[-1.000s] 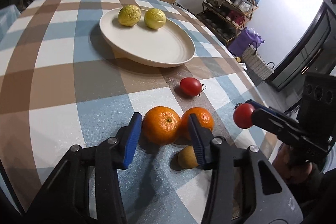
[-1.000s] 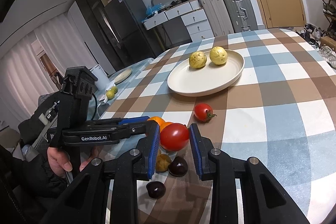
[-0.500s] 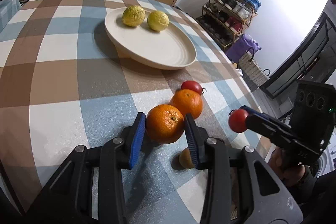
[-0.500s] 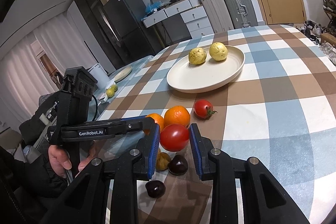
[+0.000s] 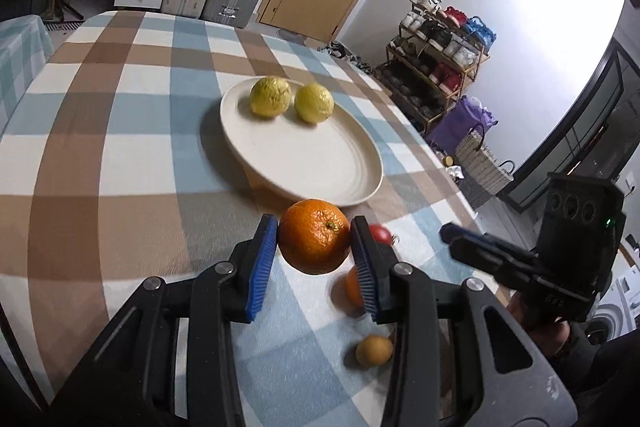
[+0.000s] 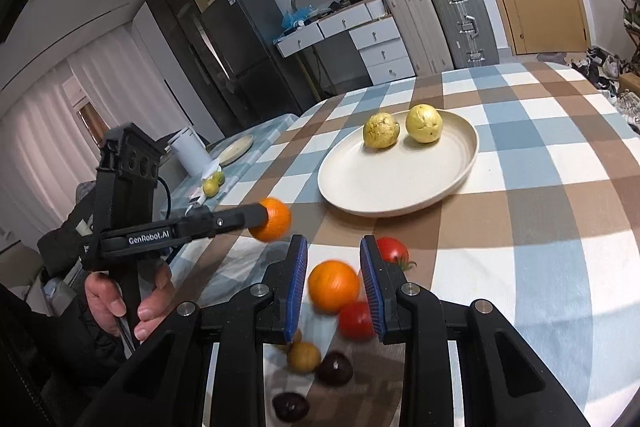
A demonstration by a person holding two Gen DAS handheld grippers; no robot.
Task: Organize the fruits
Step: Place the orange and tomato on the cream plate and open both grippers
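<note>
My left gripper (image 5: 314, 255) is shut on an orange (image 5: 314, 241) and holds it above the checked tablecloth, just short of the cream plate (image 5: 320, 163). The plate holds two yellow fruits (image 5: 270, 96). My right gripper (image 6: 334, 283) is open and empty; a blurred red tomato (image 6: 356, 319) is below its right pad, off the jaws. A second orange (image 6: 334, 285) lies on the cloth between its pads. Another tomato (image 6: 392, 251) lies beyond. The left gripper with its orange (image 6: 272, 219) shows in the right wrist view.
A small tan fruit (image 6: 304, 357) and two dark fruits (image 6: 335, 367) lie near the table's front. A side table with a white jug (image 6: 188, 155) stands on the left. A shoe rack (image 5: 436, 67) stands beyond the table's right edge.
My left gripper lifted the orange off the cloth toward the plate. My right gripper opened and its tomato dropped out.
</note>
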